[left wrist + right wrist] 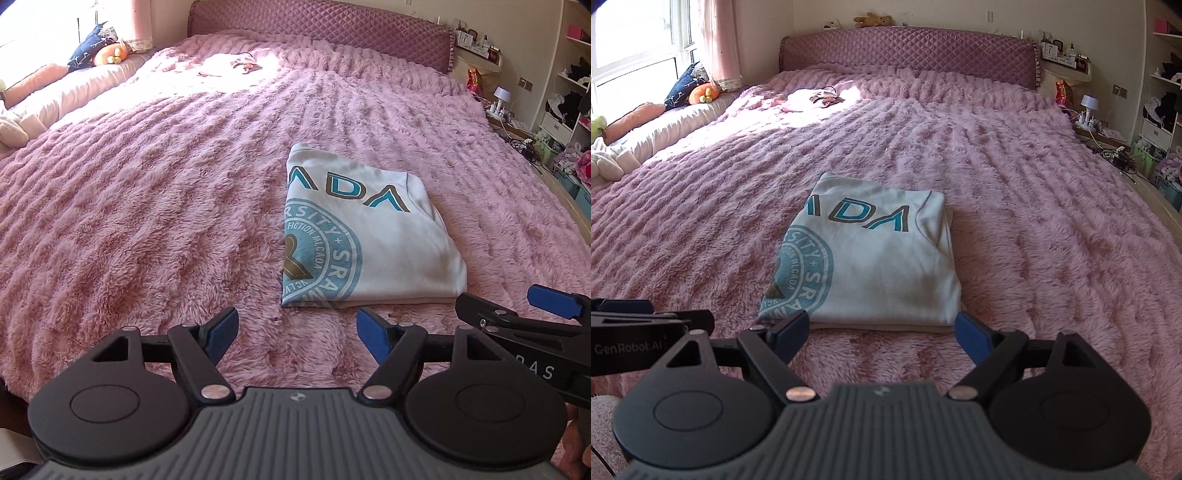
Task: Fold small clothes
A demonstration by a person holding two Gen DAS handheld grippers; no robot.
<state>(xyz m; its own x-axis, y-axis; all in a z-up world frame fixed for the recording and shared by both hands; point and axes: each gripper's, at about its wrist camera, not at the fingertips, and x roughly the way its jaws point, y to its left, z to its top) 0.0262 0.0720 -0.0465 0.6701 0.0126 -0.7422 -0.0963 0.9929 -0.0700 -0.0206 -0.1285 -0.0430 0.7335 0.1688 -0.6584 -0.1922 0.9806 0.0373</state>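
Parted tongs (882, 334), folded shirt (871, 258), bedspread (1034, 206)

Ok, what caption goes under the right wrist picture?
Open right gripper facing a folded white printed T-shirt on a fluffy pink blanket.

One folded white T-shirt with teal and brown print (871, 266) on one pink fluffy bedspread (1015, 206). One loose pale pink garment (809, 99) near the one quilted mauve headboard (908, 51). Two black grippers with blue pads: left gripper (295, 332), right gripper (881, 332).
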